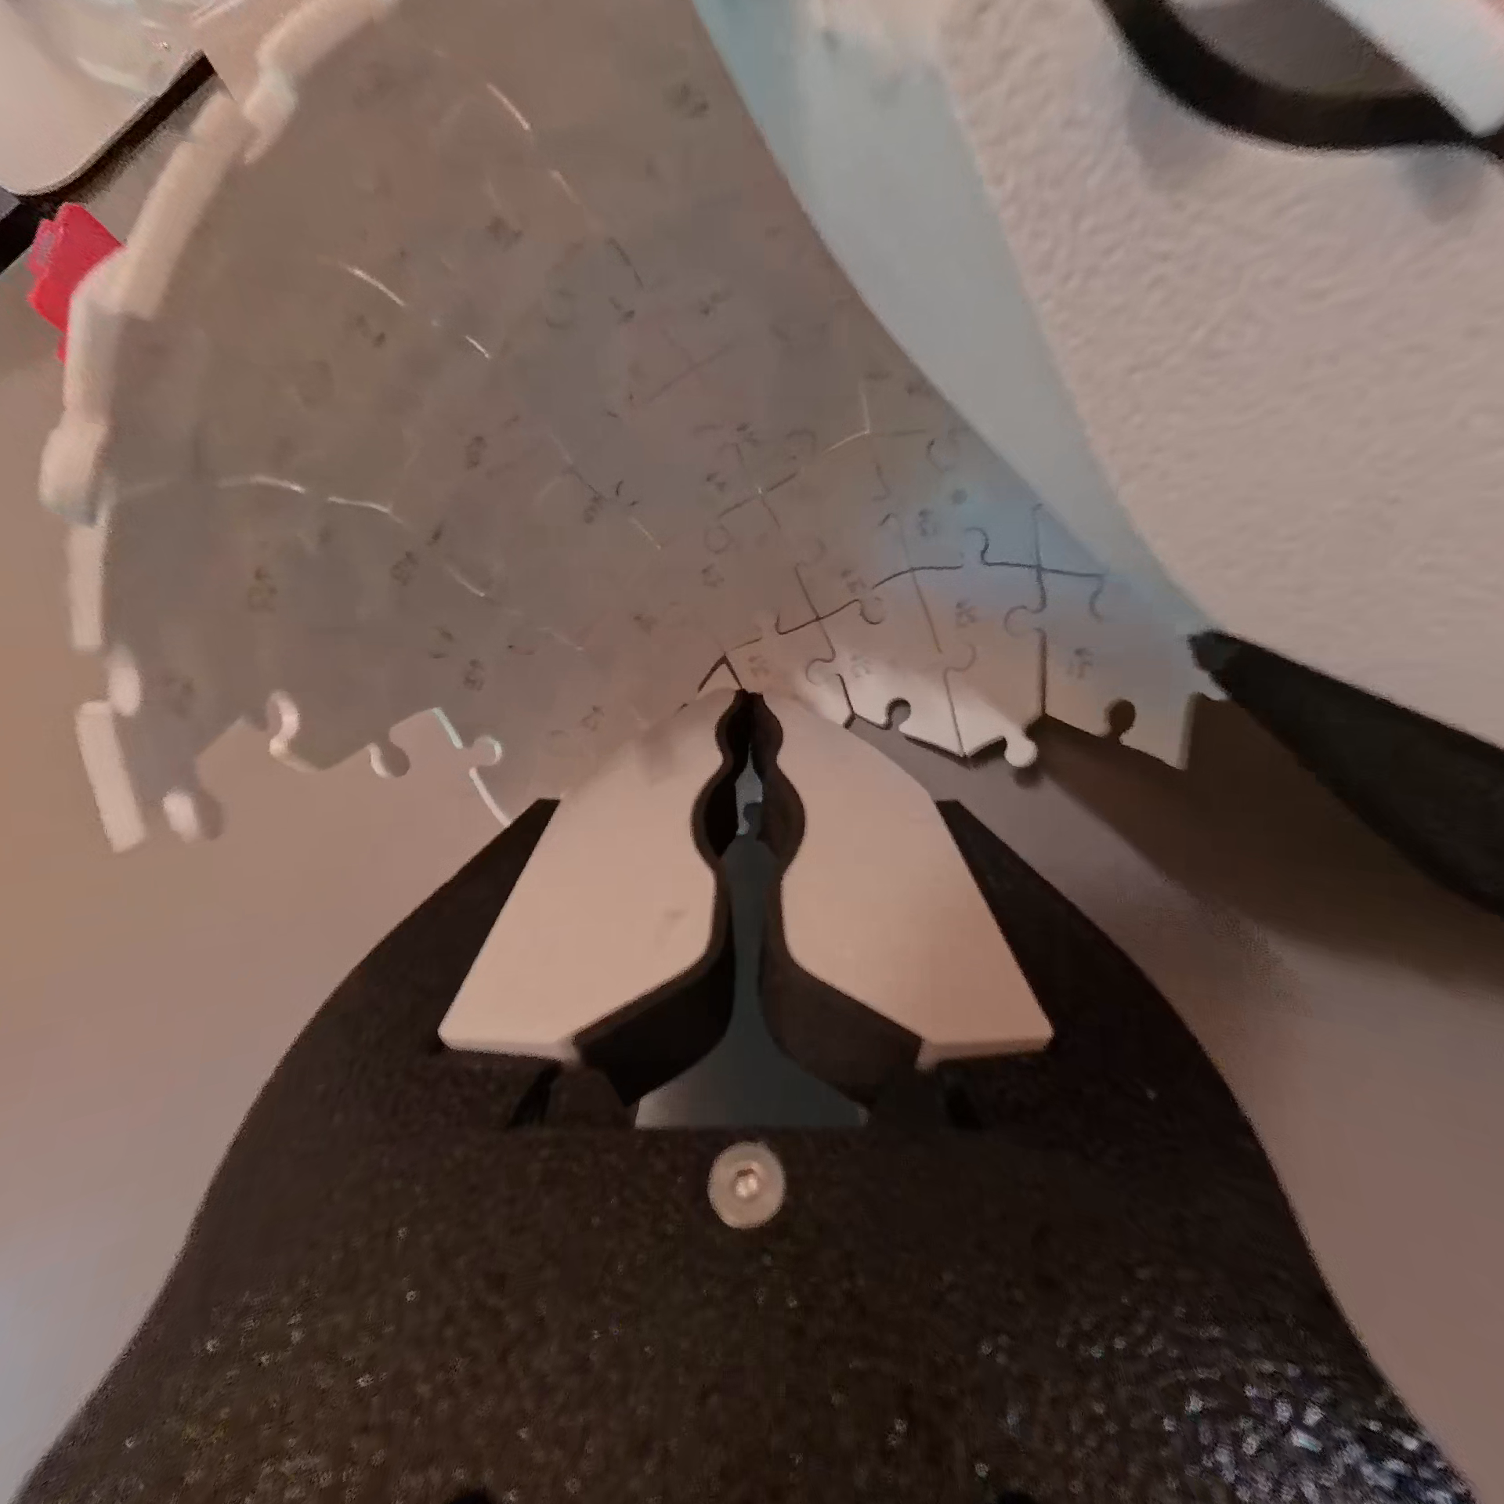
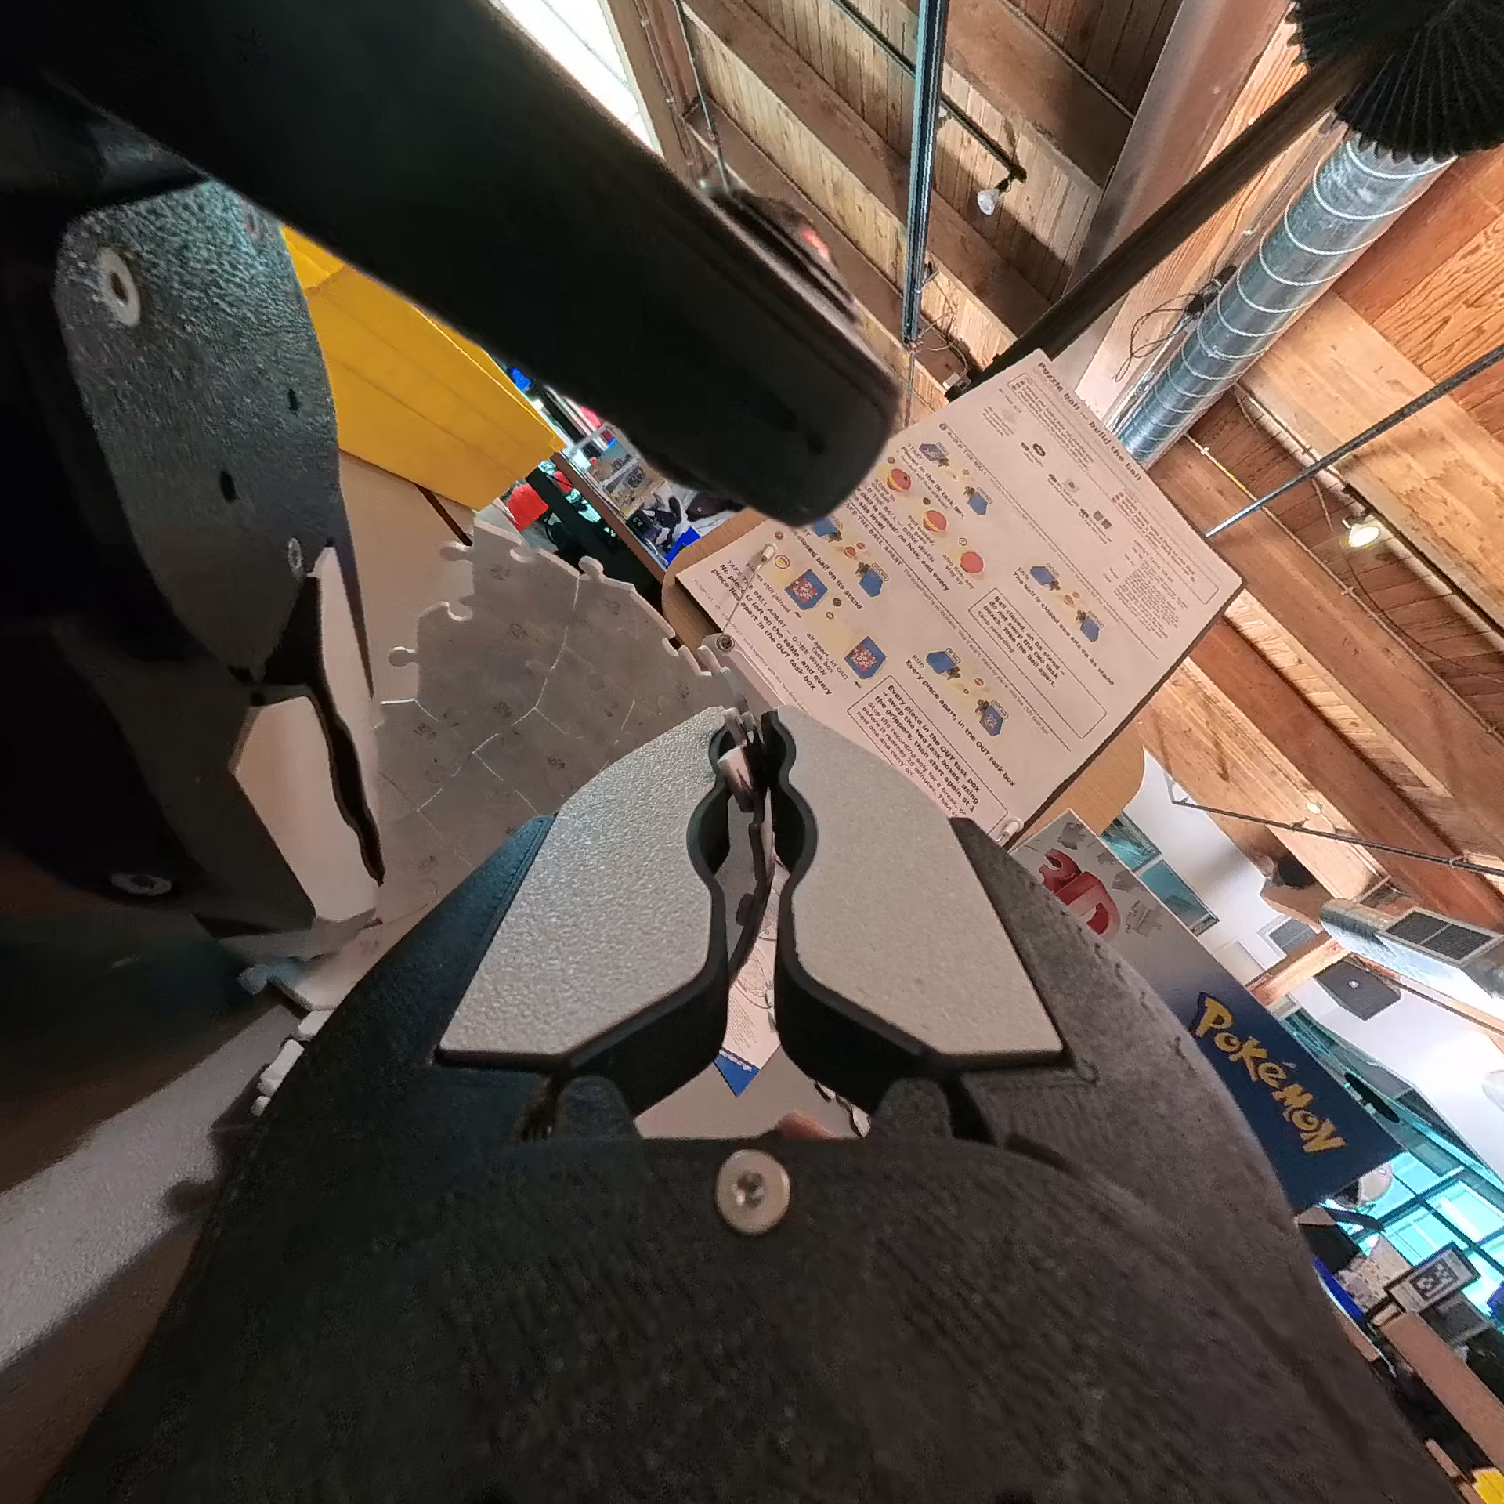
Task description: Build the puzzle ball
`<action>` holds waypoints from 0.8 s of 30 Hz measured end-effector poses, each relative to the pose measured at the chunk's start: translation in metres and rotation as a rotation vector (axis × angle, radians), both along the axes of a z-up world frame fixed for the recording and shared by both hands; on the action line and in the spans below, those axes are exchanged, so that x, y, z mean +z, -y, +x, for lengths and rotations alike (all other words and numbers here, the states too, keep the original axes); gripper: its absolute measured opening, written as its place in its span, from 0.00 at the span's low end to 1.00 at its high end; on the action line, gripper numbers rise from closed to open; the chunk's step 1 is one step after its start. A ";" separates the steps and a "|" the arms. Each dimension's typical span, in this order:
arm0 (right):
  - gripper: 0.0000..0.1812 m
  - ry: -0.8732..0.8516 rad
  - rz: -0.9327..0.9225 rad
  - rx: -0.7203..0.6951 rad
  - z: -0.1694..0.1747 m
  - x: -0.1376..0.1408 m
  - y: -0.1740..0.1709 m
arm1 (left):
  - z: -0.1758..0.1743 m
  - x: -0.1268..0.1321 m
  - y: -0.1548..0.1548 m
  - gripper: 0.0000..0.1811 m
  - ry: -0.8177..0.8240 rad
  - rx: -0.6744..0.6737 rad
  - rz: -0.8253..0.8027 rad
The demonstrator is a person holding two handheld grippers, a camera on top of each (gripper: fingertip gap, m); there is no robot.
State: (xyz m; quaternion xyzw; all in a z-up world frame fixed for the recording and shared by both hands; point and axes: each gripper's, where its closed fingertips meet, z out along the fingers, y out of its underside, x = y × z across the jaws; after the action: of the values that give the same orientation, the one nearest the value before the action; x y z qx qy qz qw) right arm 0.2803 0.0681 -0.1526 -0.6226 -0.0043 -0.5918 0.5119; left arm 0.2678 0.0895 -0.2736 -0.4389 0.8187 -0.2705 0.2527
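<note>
In the left wrist view, one big curved piece of the puzzle ball (image 1: 488, 456) fills the upper left and middle. It is pale gray, made of many small joined parts with bumpy edges and tiny printed marks. The left claw (image 1: 745, 708) is pressed together, pinching its lower edge. A small red thing (image 1: 61, 268) peeks out at far left.

In the right wrist view, the puzzle ball (image 2: 521, 700) sits at middle left. The right claw (image 2: 753, 732) pinches its edge. One paper sheet (image 2: 1017, 586) with pictures and writing hangs at upper right. One yellow bin (image 2: 415, 391) sits upper left.
</note>
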 end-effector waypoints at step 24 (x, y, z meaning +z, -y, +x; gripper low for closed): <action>0.03 0.002 -0.003 -0.007 0.000 -0.001 0.000 | -0.027 0.003 -0.027 0.15 -0.016 0.234 -0.140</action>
State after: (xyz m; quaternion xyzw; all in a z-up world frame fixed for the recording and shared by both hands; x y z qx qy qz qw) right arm 0.2805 0.0680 -0.1532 -0.6228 -0.0036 -0.5943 0.5088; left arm 0.2407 0.1166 -0.2708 -0.5500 0.7430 -0.2923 0.2450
